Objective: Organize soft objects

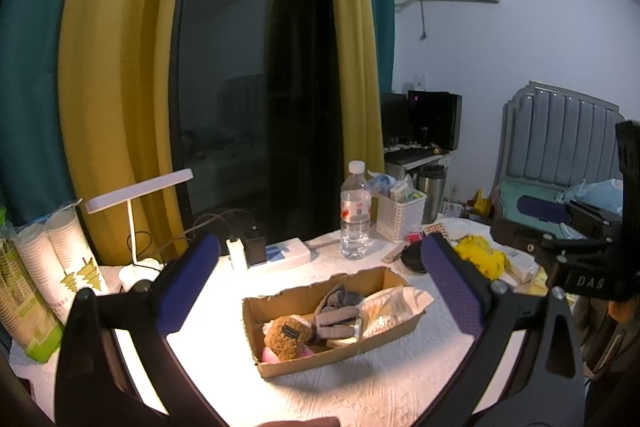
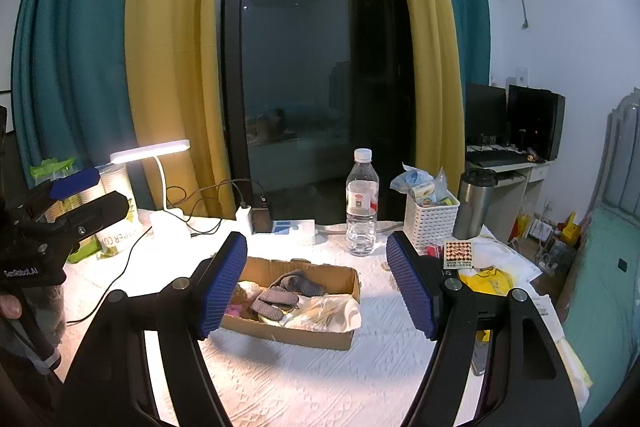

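Note:
A shallow cardboard box stands on the white table. In it lie a brown plush toy, a pink soft item, grey gloves and a crinkled pale bag. My left gripper is open and empty, raised above the box. My right gripper is open and empty, also raised above the box. A yellow soft item lies on the table right of the box.
A water bottle, white basket, steel mug, power strip and lit desk lamp stand behind the box. Paper cups stand at left. A bed is at right.

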{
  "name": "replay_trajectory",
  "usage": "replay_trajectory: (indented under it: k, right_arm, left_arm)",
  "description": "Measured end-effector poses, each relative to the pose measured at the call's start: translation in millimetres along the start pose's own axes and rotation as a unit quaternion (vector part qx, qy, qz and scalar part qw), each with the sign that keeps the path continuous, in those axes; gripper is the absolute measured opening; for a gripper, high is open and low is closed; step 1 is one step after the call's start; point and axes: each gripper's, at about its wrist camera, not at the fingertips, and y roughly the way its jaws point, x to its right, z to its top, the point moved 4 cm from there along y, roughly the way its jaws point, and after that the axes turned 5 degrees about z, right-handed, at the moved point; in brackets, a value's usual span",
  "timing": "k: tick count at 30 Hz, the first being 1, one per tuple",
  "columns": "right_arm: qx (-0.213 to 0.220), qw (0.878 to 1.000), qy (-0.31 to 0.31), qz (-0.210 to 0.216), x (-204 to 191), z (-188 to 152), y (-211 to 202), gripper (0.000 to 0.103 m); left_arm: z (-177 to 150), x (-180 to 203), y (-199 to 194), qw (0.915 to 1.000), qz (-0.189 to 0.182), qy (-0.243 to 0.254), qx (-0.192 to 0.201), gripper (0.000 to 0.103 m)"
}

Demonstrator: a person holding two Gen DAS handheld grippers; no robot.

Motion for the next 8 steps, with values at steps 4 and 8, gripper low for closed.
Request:
replay_trajectory:
  k: [4, 8]
  right_arm:
    - [-0.003, 1.0, -0.001, 0.002, 1.2, -1.0, 3.3, 0.075]
    - [-0.01, 1.0, 0.0, 0.004, 4.3, -2.5, 10.8, 0.075]
  left_arm:
    - [-1.7, 1.6, 9.3, 1.0, -0.002, 0.002, -0.004, 0.102]
    - [-3.9, 4.4, 19.6, 0.9999, -0.003, 0.012, -0.008, 0.102]
